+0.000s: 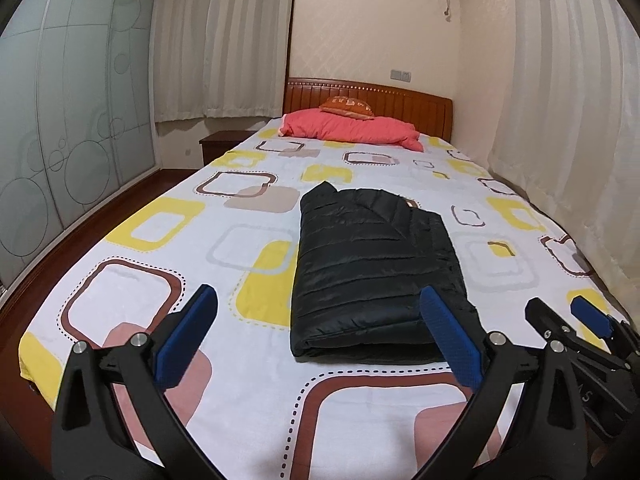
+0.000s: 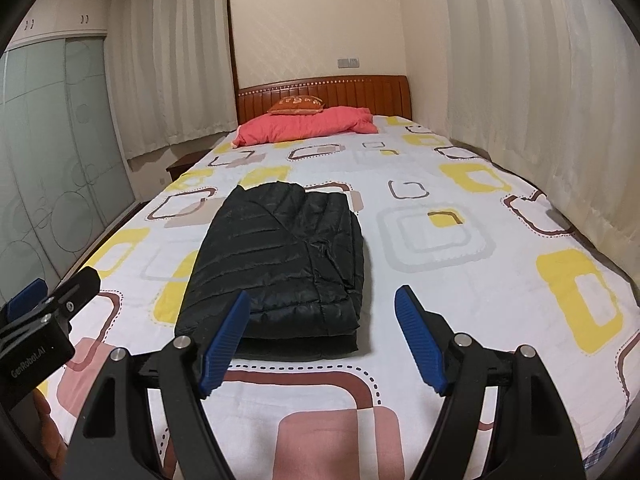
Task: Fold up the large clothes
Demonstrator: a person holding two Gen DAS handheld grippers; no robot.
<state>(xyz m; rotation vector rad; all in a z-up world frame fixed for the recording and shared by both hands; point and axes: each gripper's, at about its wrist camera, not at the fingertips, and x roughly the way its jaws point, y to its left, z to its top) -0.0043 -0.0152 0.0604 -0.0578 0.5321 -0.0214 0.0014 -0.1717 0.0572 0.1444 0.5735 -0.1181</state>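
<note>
Folded black jacket (image 1: 374, 276) lay on patterned bedsheet (image 1: 168, 264); pink quilt (image 1: 352, 128) near headboard (image 1: 400, 100). Left gripper (image 1: 320, 340) and right gripper (image 2: 322, 340) both gaped apart, holding nothing, clear of jacket

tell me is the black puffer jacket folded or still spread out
Folded. The black puffer jacket lies on the bed sheet as a compact rectangle, stacked layers visible at its near edge, no sleeves sticking out.

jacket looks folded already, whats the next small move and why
Probably draw both grippers back and finish. The black jacket lies as a compact folded rectangle on the bed sheet, and the left gripper and right gripper are both open, empty and clear of it.
</note>
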